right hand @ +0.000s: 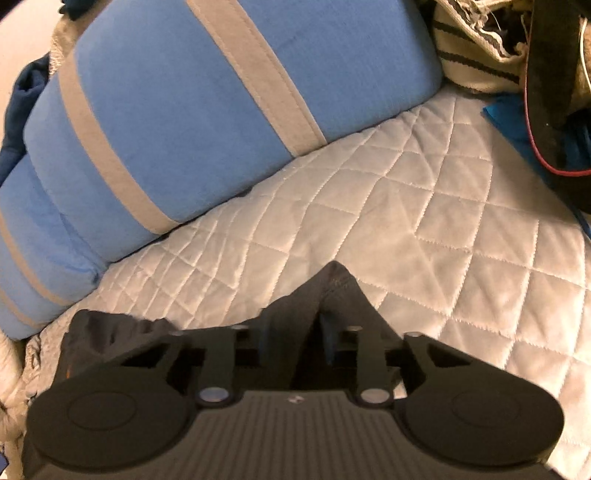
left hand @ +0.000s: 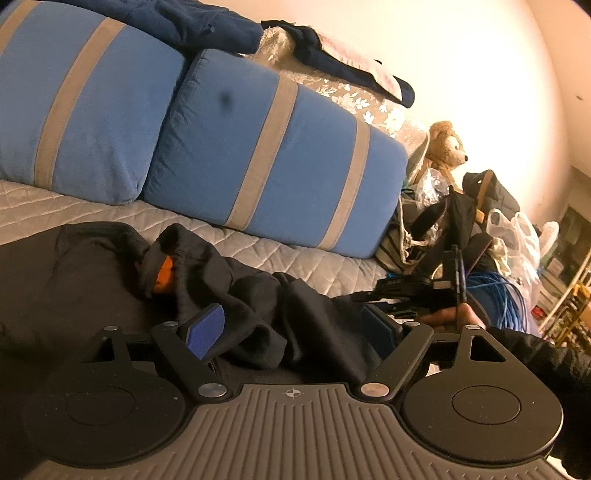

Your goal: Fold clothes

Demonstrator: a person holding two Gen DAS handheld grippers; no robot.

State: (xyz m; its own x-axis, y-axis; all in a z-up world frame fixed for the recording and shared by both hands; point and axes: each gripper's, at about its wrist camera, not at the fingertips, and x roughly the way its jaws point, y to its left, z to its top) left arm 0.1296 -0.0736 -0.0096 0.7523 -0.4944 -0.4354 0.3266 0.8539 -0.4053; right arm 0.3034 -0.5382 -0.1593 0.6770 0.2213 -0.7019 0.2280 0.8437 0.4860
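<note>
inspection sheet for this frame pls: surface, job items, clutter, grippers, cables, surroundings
Surface: grey quilted cover, bare toward the cushions.
Job's things: crumpled black garment with an orange patch, lying on the cover.
Clutter: piled bags, white plastic bags, brown teddy bear, dark blue clothes on the cushion tops.
Grippers: left gripper open, garment folds between its blue pads; right gripper shut on a garment corner.
Cables: coiled blue cable beside the bags.
Surroundings: blue cushions with grey stripes, pale wall.
</note>
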